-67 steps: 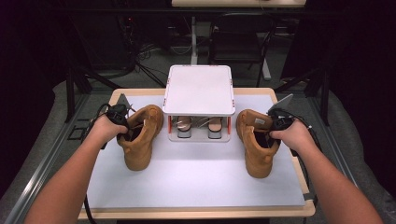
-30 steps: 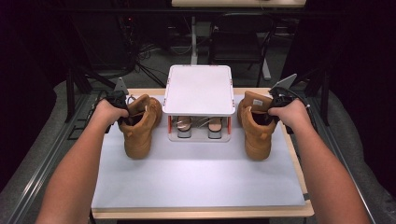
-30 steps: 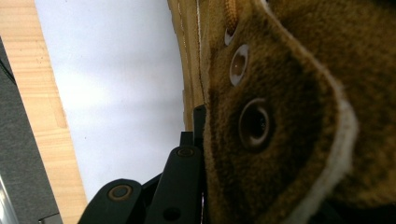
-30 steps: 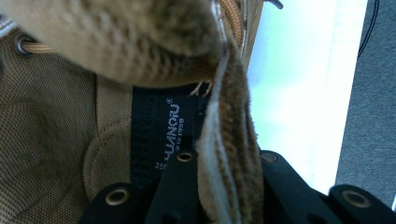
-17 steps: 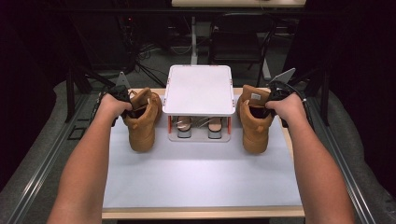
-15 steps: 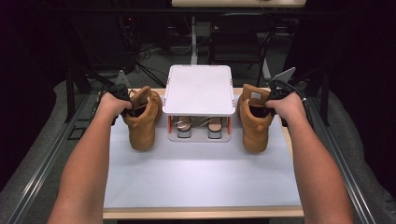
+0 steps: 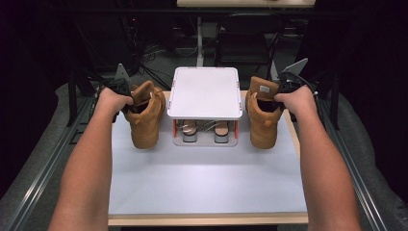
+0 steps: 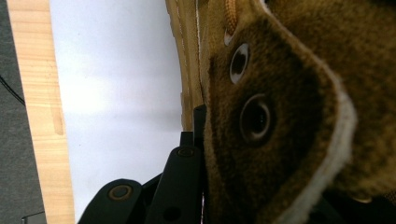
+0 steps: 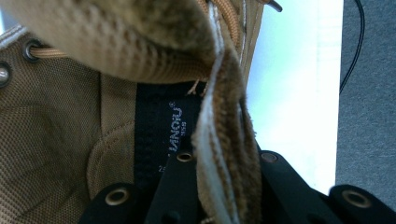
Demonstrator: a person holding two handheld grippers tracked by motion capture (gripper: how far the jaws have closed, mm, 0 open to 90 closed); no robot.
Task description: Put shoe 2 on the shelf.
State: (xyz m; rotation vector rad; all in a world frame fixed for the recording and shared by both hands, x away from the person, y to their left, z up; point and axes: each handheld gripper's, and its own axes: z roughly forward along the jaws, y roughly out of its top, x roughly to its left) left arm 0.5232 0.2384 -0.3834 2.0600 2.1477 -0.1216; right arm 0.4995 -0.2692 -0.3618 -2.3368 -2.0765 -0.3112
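The white table top (image 7: 207, 187) fills the lower middle of the high view. At its far edge, in the middle of the frame, stands a small white shoe rack (image 7: 204, 94) with 2 shoes on its low shelf. The 2 tan boots have gone from lower down on the table to up beside the rack. The left boot (image 7: 144, 118) is now at middle left and the right boot (image 7: 262, 118) at middle right. Both look a bit lifted. The left gripper (image 7: 126, 98) pinches the left boot's collar tight. The right gripper (image 7: 281, 94) pinches the right boot's collar the same way. Next, I think, the boots go onto the rack.
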